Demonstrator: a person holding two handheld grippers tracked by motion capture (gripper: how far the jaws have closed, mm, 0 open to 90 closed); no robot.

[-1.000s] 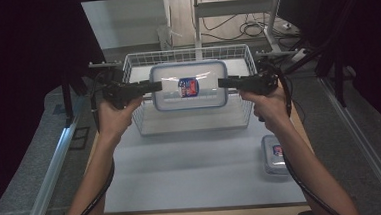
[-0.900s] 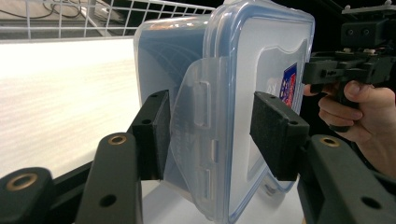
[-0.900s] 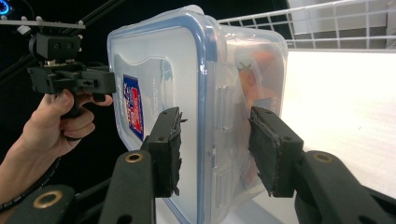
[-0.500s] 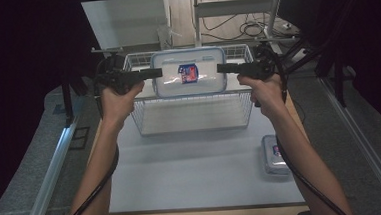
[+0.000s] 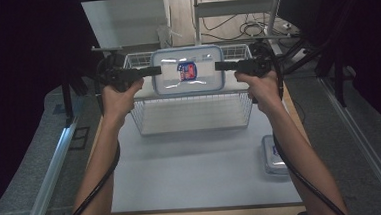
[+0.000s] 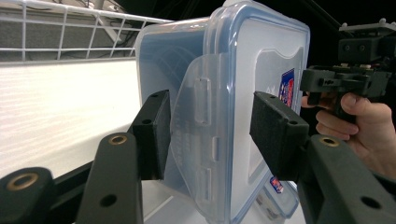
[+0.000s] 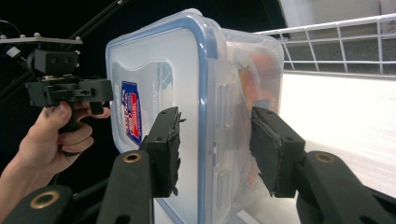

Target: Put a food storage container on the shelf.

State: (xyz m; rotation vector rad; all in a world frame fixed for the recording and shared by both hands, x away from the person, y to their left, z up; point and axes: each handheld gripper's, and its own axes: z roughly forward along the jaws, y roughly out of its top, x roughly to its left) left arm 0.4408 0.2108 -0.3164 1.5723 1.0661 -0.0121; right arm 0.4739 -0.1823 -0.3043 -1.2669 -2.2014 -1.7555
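Above wire basket [image 5: 194, 118], container [image 5: 188, 70] clamped between left gripper [image 5: 153, 71] and right gripper [image 5: 220, 66]

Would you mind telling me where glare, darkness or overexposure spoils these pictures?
High view: white glare streaks cross the lid of the clear, blue-rimmed plastic container, and the room's edges fall into darkness. Left gripper view: the white table top behind the white wire basket is washed out. Right gripper view: the same white surface is overexposed at right, the background at left nearly black.

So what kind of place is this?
Probably a lab or recording workspace, not a kitchen: black curtains flank the table, loose cables lie on the floor behind, and metal rails run alongside.
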